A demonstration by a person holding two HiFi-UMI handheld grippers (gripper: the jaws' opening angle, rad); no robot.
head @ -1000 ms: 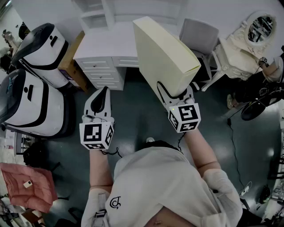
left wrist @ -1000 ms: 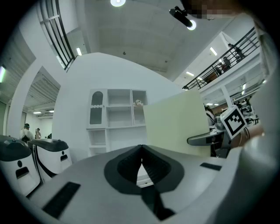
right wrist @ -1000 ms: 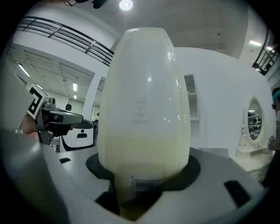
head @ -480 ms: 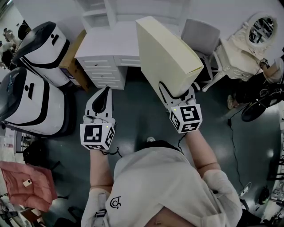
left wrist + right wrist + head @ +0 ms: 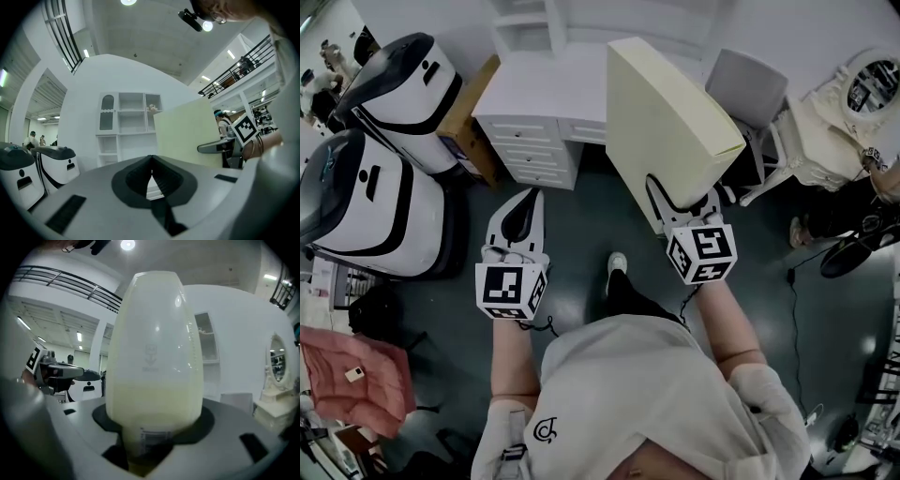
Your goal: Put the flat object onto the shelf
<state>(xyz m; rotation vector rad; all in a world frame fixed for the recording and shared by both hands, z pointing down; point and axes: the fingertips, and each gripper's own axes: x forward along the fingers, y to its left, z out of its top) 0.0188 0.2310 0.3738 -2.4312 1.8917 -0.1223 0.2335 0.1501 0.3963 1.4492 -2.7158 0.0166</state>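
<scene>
Right claw (image 5: 684, 199) holds cream flat object (image 5: 670, 112); left claw (image 5: 528, 197) empty.

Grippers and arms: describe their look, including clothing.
The left gripper and right gripper each have pale grey tongs lined in black and a cube of black-and-white square markers at the back. A thin black cable hangs under each cube. The person wears a white short-sleeved shirt with a dark logo.

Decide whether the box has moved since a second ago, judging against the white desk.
Cannot tell: the box and desk both slid right together in the head view, so the camera itself shifted.
</scene>
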